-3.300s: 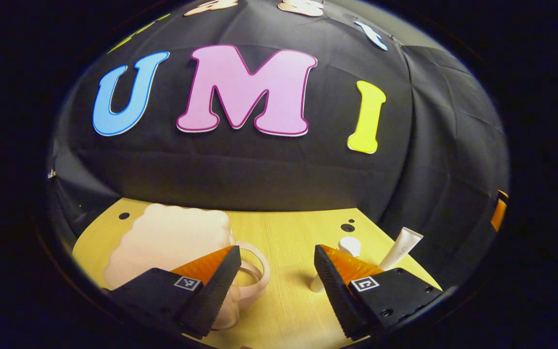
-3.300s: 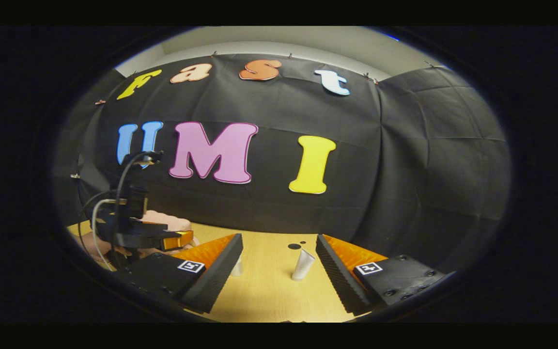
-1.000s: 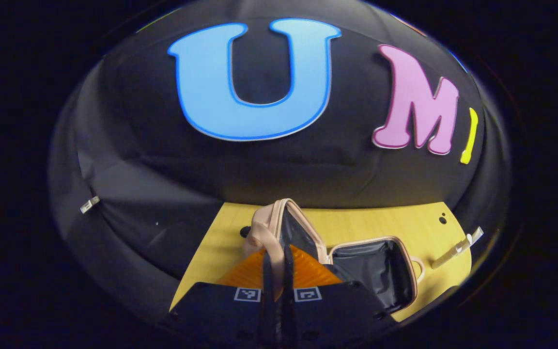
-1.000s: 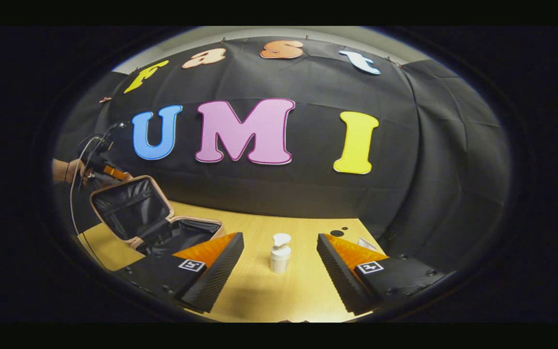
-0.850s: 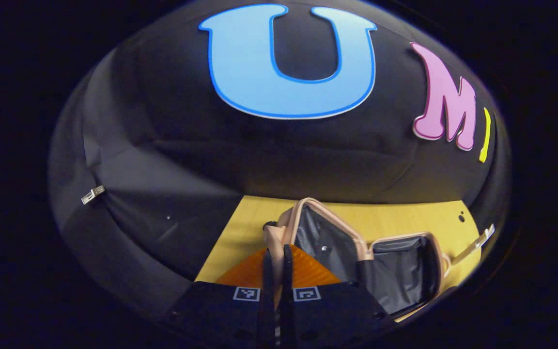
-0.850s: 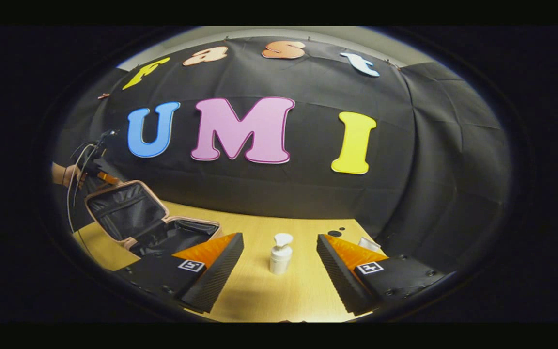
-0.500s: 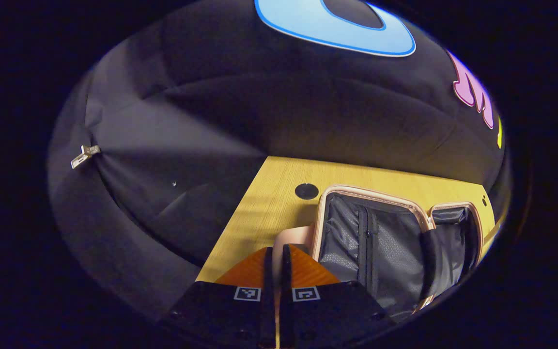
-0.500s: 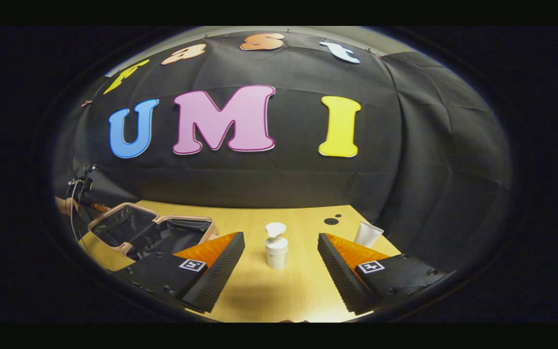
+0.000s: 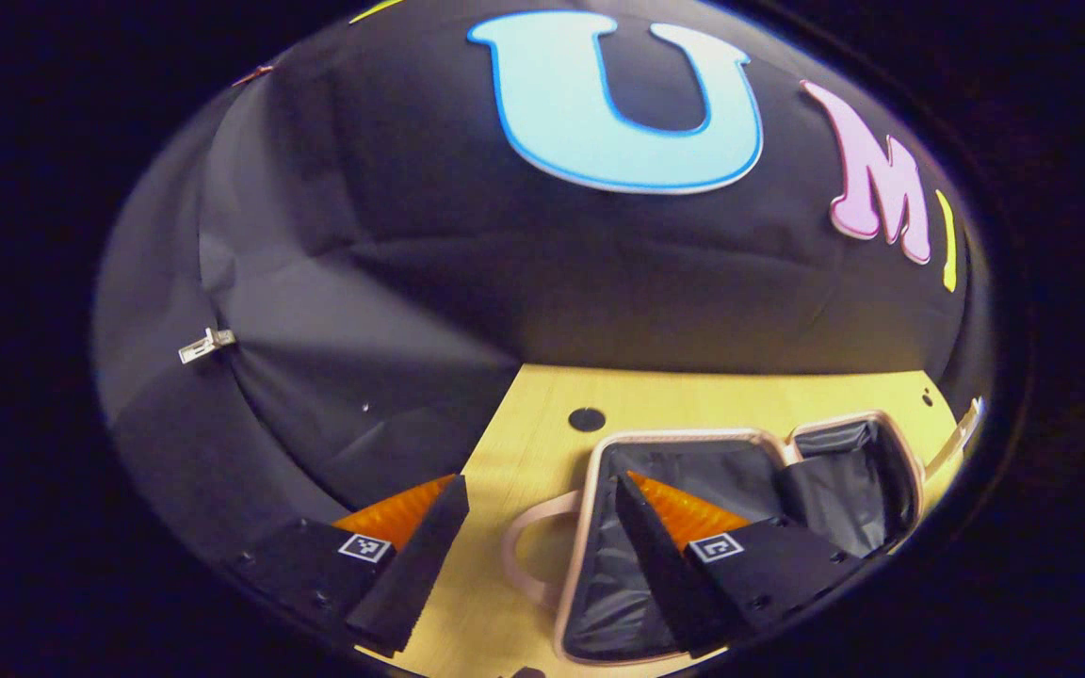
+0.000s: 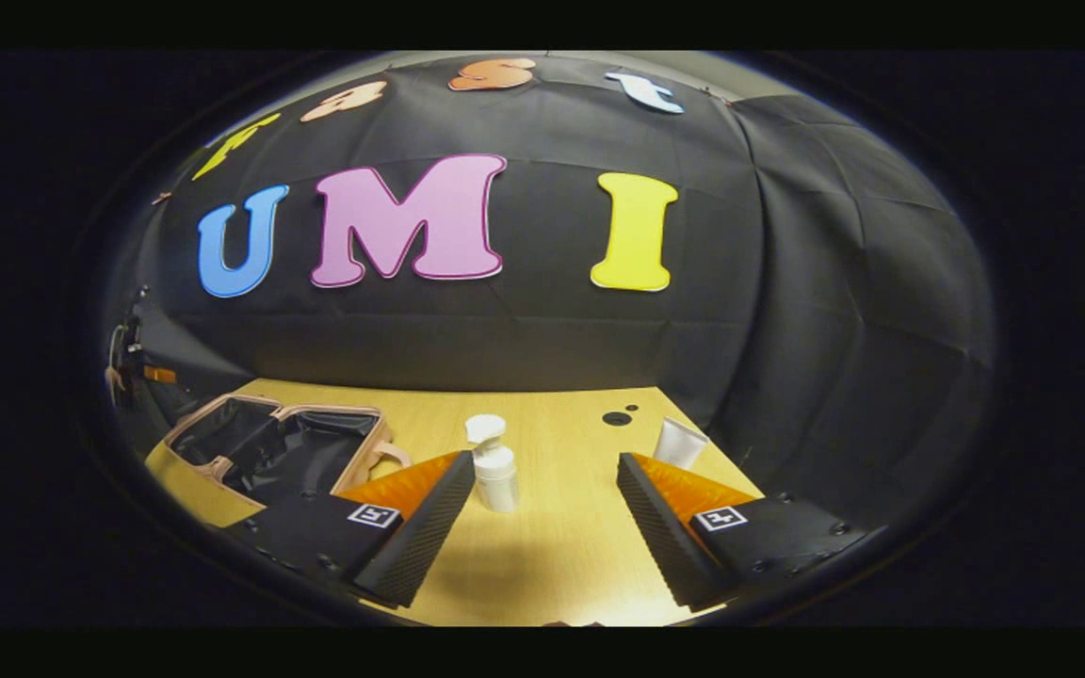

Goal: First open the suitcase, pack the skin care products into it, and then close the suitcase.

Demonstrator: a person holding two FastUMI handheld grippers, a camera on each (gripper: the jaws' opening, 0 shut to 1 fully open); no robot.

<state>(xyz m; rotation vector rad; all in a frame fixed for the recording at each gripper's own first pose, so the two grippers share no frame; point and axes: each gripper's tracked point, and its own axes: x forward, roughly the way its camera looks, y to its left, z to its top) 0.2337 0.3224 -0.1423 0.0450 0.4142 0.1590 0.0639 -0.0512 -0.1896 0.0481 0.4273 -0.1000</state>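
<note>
The suitcase [image 9: 740,490] lies fully open on the left part of the table [image 10: 561,565], both dark-lined halves flat, so the opening step looks done. Packing and closing are left. The pump bottle [image 10: 495,476] and the white tube [image 10: 679,443] stand outside it, on the table. The left gripper [image 9: 542,556] is released, fingers wide apart above the case handle [image 9: 528,556]. The right gripper [image 10: 547,537] is also spread and holds nothing; the bottle stands just ahead, near its left finger, and the tube is farther right.
</note>
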